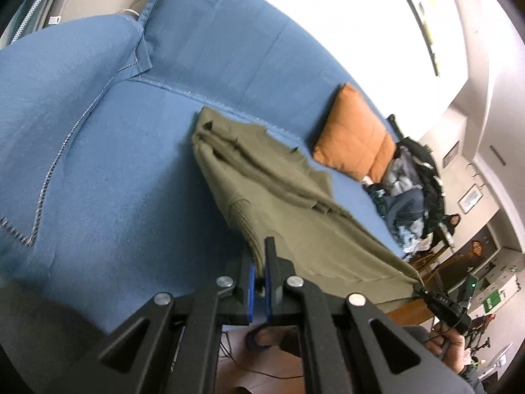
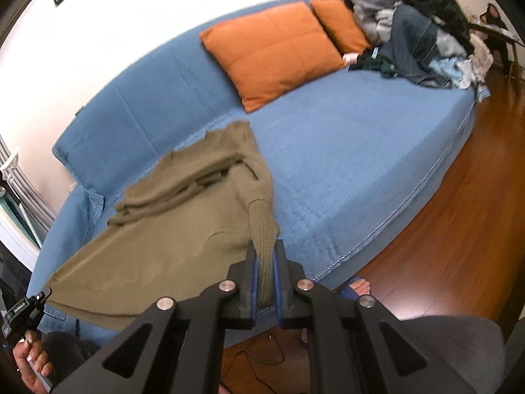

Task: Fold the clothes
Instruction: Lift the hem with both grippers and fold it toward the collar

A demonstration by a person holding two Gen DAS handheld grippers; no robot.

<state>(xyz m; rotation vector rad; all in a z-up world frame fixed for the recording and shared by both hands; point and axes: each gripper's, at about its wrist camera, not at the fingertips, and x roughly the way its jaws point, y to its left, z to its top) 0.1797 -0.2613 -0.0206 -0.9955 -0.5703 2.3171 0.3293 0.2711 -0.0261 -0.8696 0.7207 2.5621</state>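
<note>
A blue sofa (image 2: 344,170) fills the room, with unsorted clothes (image 2: 420,32) piled at upper right. The olive sweater (image 2: 170,229) hangs at lower left between both tongs: the left tongs (image 1: 261,262) and right tongs (image 2: 265,272) each clench a ribbed hem corner. A corner may slip, or the bunched sleeves may fold crooked.

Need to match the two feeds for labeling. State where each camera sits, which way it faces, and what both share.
Left wrist: on the left gripper, facing along the blue sofa toward the orange cushion; the person's right hand shows.
Right wrist: on the right gripper, facing the sofa back; a sandalled foot shows.
Shared: the olive sweater, pinched by both.
</note>
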